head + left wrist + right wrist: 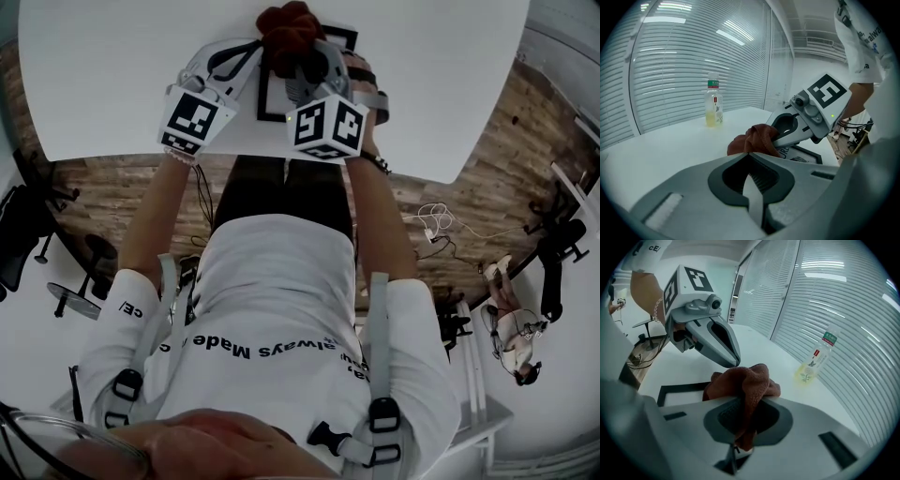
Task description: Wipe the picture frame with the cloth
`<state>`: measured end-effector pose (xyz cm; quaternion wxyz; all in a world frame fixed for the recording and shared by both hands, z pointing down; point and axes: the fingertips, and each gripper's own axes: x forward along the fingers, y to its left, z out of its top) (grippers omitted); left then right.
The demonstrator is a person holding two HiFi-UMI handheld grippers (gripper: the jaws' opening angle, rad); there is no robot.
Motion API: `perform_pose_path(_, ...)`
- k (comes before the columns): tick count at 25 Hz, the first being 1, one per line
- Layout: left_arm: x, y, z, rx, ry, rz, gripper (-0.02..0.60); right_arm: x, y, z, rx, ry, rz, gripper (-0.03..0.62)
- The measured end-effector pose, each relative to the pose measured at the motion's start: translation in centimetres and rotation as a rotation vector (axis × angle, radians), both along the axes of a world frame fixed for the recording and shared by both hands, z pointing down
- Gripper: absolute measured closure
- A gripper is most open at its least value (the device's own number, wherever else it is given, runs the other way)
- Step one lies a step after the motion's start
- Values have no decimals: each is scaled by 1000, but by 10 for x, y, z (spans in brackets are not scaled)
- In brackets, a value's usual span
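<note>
A black picture frame (266,111) lies flat on the white table (112,75); its border also shows in the gripper views (806,153) (679,388). A bunched rust-brown cloth (289,30) (740,380) rests over the frame's far part. My right gripper (740,398) (302,54) is shut on the cloth, with a fold hanging down between its jaws. The left gripper (751,154) (734,363) (255,49) is shut, holds nothing, and has its tip right beside the cloth. From the left gripper view, the right gripper (775,137) is seen pinching the cloth (752,140).
A plastic bottle with yellowish liquid (713,106) (813,363) stands further back on the table, near the window blinds. The table's near edge runs just under both marker cubes (328,124). Office chairs and cables are on the wooden floor below.
</note>
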<state>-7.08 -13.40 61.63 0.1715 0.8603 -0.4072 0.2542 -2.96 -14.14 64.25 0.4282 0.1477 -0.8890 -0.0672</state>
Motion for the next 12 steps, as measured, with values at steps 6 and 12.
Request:
perform_pose_path(6,-2,1,9,-6,-27,21,578,22,-1,-6,11,23,36,579)
perform_pose_path(12,5,-2,21,-14,-71,70,578,45,-8,-10,12,33,76,579)
